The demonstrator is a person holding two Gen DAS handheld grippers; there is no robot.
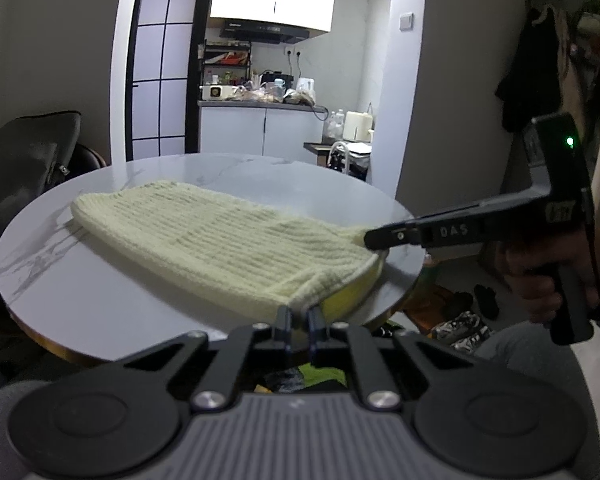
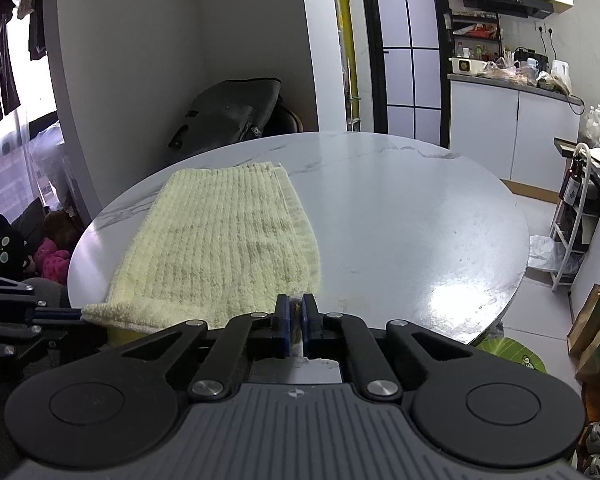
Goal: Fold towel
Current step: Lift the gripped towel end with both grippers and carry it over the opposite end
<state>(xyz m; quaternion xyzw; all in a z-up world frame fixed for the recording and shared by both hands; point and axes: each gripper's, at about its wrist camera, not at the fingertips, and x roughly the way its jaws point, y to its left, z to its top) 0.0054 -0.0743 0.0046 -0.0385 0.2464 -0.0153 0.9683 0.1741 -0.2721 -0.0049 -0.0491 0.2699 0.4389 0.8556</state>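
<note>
A pale yellow ribbed towel (image 1: 219,236) lies on the round marble table (image 1: 99,280), with its near edge lifted off the top. My left gripper (image 1: 298,312) is shut on the towel's near corner at the table's front edge. My right gripper (image 1: 370,239) reaches in from the right and is shut on the other near corner. In the right wrist view the towel (image 2: 219,248) spreads away over the left half of the table (image 2: 400,240). The right gripper (image 2: 295,310) pinches its corner there. The left gripper (image 2: 79,314) shows at the left edge, on the towel's other corner.
A dark bag (image 2: 231,112) sits on a chair behind the table. A kitchen counter (image 1: 259,106) stands at the back. A white rack (image 2: 572,216) and paper bags (image 2: 596,328) stand on the floor to the right. Shoes (image 1: 460,328) lie under the table edge.
</note>
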